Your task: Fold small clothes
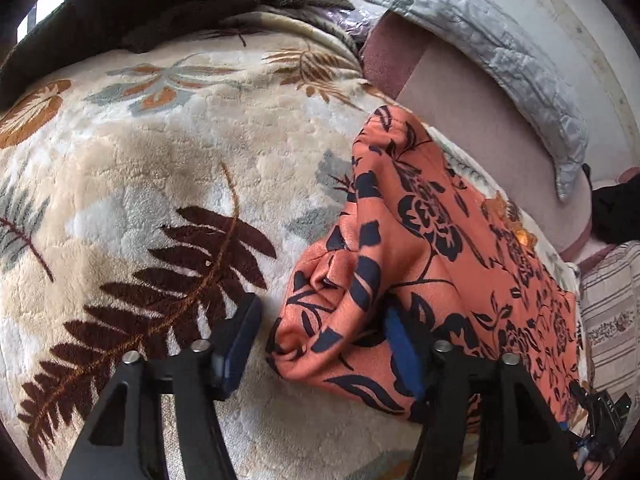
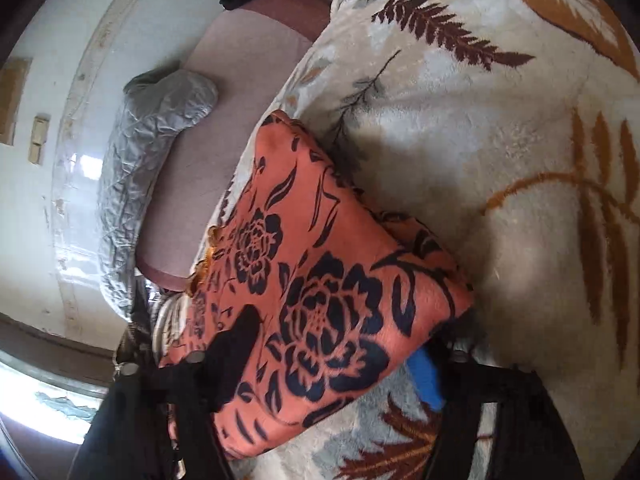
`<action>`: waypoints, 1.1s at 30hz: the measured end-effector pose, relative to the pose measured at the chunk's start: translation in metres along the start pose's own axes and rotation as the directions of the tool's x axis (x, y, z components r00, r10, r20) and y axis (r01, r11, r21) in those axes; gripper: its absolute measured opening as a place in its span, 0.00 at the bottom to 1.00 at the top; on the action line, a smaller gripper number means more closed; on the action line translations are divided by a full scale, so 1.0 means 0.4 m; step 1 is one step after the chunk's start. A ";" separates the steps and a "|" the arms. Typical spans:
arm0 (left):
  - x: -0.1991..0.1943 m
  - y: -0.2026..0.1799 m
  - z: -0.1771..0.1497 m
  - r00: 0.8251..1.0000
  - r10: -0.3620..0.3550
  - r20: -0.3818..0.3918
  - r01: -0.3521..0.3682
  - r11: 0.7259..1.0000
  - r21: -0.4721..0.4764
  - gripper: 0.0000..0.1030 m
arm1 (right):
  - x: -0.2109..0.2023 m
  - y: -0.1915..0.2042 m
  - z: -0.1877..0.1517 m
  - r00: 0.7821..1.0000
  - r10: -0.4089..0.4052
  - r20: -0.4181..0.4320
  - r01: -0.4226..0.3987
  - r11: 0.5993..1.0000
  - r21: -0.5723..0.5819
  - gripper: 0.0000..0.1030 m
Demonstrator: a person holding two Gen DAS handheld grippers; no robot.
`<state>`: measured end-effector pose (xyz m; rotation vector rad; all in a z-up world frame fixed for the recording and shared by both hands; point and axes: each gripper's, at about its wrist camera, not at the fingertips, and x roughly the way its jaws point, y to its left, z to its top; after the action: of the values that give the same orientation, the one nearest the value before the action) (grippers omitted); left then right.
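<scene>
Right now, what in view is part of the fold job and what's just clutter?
Job:
orange floral garment, partly folded
left gripper, fingers open around its bunched corner
right gripper, fingers open astride its edge

Lying about:
leaf-print plush blanket underneath
grey quilted pillow
dark brown fleece
pink mattress

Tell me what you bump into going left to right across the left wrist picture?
Leafy blanket → orange flowered cloth → pink sofa cushion → grey quilted pillow.
</scene>
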<state>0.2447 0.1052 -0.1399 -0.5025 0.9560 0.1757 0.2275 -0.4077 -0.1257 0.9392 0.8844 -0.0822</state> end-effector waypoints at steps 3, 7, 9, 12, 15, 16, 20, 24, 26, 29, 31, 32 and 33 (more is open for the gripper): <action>0.009 -0.048 0.019 0.999 0.045 -0.026 -0.042 0.996 0.082 0.11 | 0.047 0.021 0.020 0.997 -0.067 -0.030 0.066 0.997 -0.034 0.09; -0.114 -0.069 0.057 0.999 0.007 0.043 -0.012 0.993 0.114 0.09 | -0.055 0.125 0.029 0.999 -0.020 0.029 0.024 0.989 -0.146 0.08; -0.198 -0.075 0.059 0.997 -0.019 0.077 0.009 0.992 0.122 0.09 | -0.124 0.172 0.023 0.999 0.009 0.036 -0.001 0.981 -0.192 0.08; -0.314 -0.054 0.018 0.993 -0.053 0.105 0.038 0.990 0.135 0.09 | -0.223 0.192 -0.003 0.998 0.032 0.048 -0.021 0.976 -0.217 0.08; -0.366 0.019 -0.088 0.996 -0.044 0.072 0.033 0.988 0.150 0.11 | -0.295 0.115 -0.064 0.999 0.034 -0.010 -0.035 0.980 -0.194 0.10; -0.355 0.049 -0.136 0.998 -0.024 0.060 0.014 0.986 0.165 0.17 | -0.307 0.068 -0.094 0.999 0.024 -0.044 -0.032 0.982 -0.188 0.12; -0.246 0.174 -0.251 0.996 0.057 -0.063 -0.047 0.986 0.159 0.28 | -0.268 -0.147 -0.190 0.977 -0.141 -0.158 0.113 0.979 -0.171 0.29; -0.341 0.199 -0.202 0.997 0.054 0.057 -0.061 0.989 0.131 0.41 | -0.363 -0.203 -0.171 0.994 -0.083 -0.069 0.075 0.990 -0.116 0.55; -0.368 0.184 -0.166 0.993 0.049 0.104 -0.066 0.984 0.164 0.44 | -0.410 -0.179 -0.139 0.996 -0.079 0.034 0.084 0.984 -0.155 0.73; -0.347 0.139 -0.109 0.996 -0.008 0.087 -0.012 0.973 0.229 0.45 | -0.386 -0.103 -0.072 0.999 -0.029 0.032 0.036 0.967 -0.251 0.73; -0.305 0.103 -0.072 0.997 -0.047 0.057 0.030 0.960 0.279 0.45 | -0.317 -0.043 -0.017 1.000 -0.013 -0.023 0.005 0.949 -0.316 0.73; -0.280 0.092 -0.055 0.997 -0.061 0.049 0.044 0.957 0.287 0.45 | -0.275 -0.011 0.002 0.999 -0.037 -0.034 0.022 0.934 -0.356 0.73; -0.253 0.080 -0.035 0.998 -0.056 0.043 0.042 0.957 0.287 0.45 | -0.233 0.014 0.025 0.997 -0.069 -0.044 0.047 0.918 -0.393 0.72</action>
<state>0.1648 0.1339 -0.0747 -0.2528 0.9007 0.0038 0.1747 -0.4395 -0.0549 0.5418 0.9386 0.0707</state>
